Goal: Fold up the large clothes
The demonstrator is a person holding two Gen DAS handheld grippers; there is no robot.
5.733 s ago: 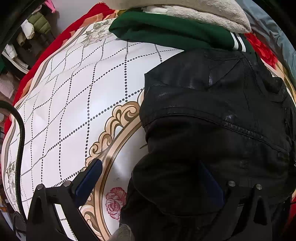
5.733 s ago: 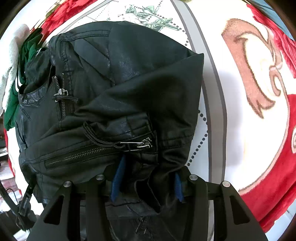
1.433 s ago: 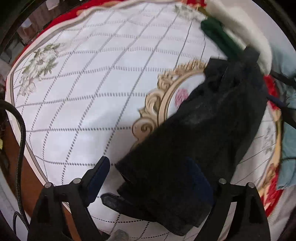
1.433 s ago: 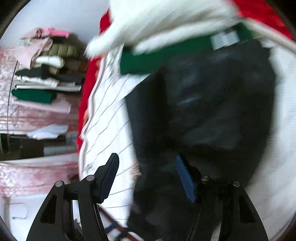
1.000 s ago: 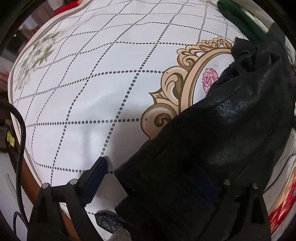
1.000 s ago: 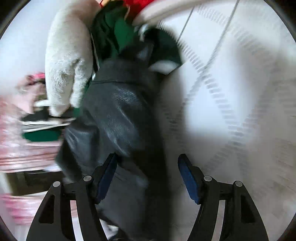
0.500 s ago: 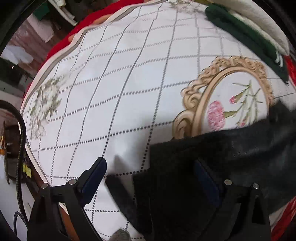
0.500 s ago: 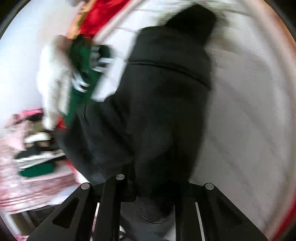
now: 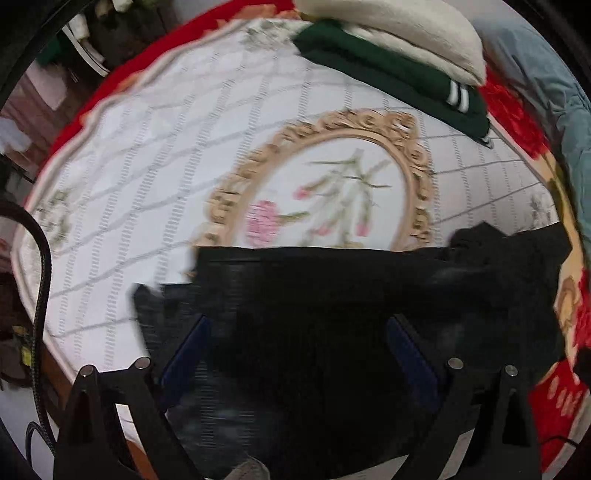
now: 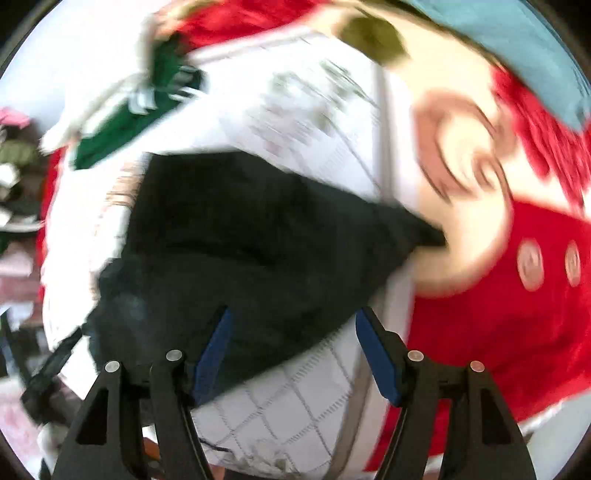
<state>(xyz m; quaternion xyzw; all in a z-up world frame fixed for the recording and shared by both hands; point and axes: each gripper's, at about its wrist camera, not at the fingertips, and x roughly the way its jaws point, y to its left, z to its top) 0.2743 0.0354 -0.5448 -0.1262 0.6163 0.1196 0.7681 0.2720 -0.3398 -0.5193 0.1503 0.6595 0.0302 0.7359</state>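
A black leather jacket lies spread across the near part of the bed, its top edge straight below the gold oval print. My left gripper hangs over it, open, pads wide apart and not pressing the fabric. In the blurred right wrist view the same jacket lies as a dark sheet with a corner reaching right. My right gripper is above its near edge with its jaws opening. Fabric passes under the left finger, and bare bed cover shows between the pads.
The white grid-patterned bed cover has a red border. A folded green garment and a cream one are stacked at the far edge. Blue cloth lies at the right. Piled clothes sit beyond the bed's left side.
Half a second ago the right jaws were closed on the jacket; now they stand apart. The jacket went from a bunched heap to a flat spread, and both cameras rose.
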